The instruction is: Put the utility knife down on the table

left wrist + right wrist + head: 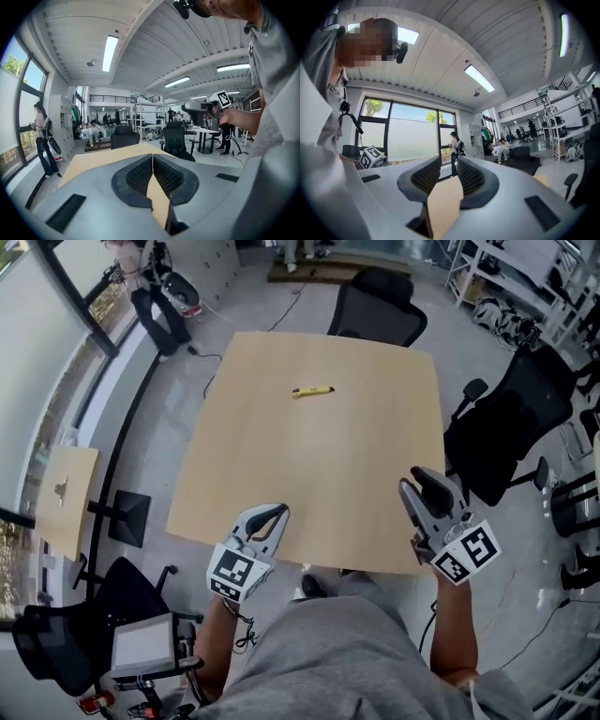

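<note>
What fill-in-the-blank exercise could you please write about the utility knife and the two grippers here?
The utility knife lying on the table is ____ in colour.
The knife is held by ____ gripper (left, right or neither).
The jaws of the left gripper stand ____ (together or apart).
The jaws of the right gripper stand ____ (together or apart).
Missing words: yellow; neither; together; apart.

Left hand-held gripper (153,158) over the tan surface (98,161)
Its jaws meet at the tips, empty; two black chairs (174,140) stand beyond the surface's far edge.
</note>
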The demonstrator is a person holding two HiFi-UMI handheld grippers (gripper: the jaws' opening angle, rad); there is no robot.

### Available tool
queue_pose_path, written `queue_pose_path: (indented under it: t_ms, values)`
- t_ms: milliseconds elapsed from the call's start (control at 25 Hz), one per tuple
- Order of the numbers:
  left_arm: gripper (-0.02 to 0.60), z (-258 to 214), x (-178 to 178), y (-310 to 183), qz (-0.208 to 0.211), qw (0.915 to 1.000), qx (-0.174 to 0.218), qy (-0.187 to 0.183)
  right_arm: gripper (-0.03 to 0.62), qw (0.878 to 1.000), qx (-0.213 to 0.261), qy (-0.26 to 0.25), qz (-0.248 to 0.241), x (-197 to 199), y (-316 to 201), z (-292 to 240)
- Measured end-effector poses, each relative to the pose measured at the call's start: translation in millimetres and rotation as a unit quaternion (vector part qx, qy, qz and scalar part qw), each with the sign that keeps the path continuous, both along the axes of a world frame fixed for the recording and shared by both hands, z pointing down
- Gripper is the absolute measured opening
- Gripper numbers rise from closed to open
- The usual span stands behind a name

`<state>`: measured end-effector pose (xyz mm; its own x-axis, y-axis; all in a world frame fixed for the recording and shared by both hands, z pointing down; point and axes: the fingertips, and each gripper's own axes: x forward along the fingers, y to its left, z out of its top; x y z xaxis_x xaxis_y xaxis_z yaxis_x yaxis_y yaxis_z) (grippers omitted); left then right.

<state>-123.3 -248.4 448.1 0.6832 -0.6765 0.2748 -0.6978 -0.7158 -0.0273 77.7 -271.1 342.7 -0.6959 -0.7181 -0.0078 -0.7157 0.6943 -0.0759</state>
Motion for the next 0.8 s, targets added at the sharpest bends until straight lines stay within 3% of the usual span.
queue_pose_path:
  t_ms: [400, 800]
  values:
    - [0.006, -18.1, 54.9, 42.0, -0.009, 0.9993, -0.006, 0.036, 0.117, 1.0, 0.017, 0.0, 0.01, 70.9, 93.7, -11.4]
    - [0.006, -19.2, 147.0, 119.4, -0.021, 0.987, -0.062, 0.146, 0.117, 1.0, 0.015, 0.005, -0.001, 149.1, 209.5, -15.9]
